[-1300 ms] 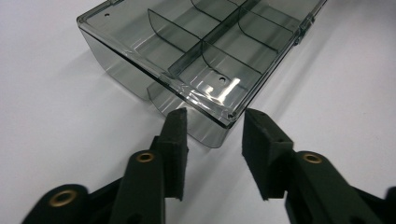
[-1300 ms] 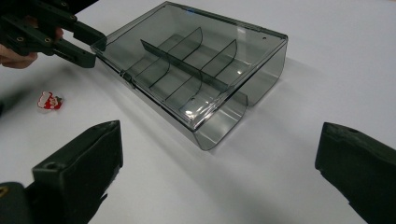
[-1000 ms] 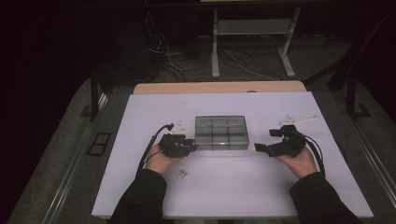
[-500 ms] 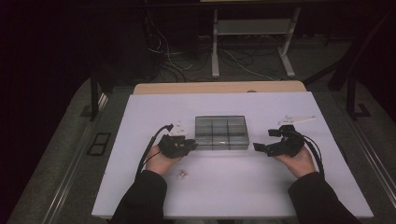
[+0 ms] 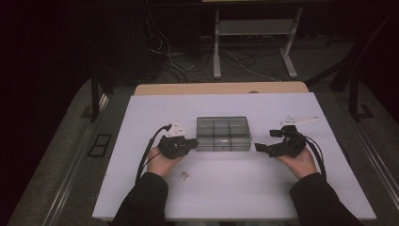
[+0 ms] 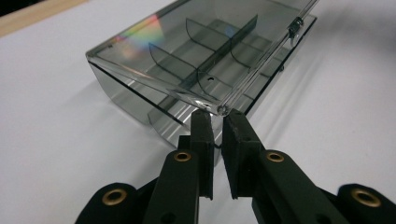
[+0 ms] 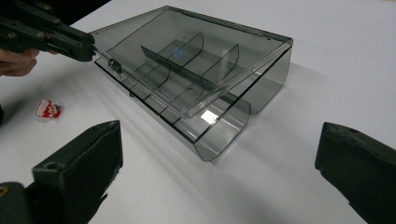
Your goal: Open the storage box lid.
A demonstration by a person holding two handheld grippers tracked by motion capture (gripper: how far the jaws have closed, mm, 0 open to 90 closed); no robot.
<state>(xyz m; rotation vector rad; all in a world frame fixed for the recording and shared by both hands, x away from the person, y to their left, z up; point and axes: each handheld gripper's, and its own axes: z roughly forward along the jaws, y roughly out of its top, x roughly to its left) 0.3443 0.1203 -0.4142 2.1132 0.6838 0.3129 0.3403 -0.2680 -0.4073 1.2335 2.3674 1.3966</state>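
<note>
I have the left gripper (image 6: 217, 122) closing its fingers (image 6: 202, 135) on the lid (image 6: 187, 60) corner of the box (image 5: 223, 134), mid-bench. I lift slowly, keeping the hinge straight, while the right gripper (image 7: 219, 154), fingers wide open, waits to steady it.

glossy clear smoked plastic box (image 6: 196, 65), matt white table (image 6: 56, 154)

Smoky grey clear box (image 5: 223, 133), white table (image 5: 235, 188), red-and-white trinket (image 7: 48, 109).

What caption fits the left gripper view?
Left gripper pinching the front corner of the clear box lid, lid slightly raised.
</note>
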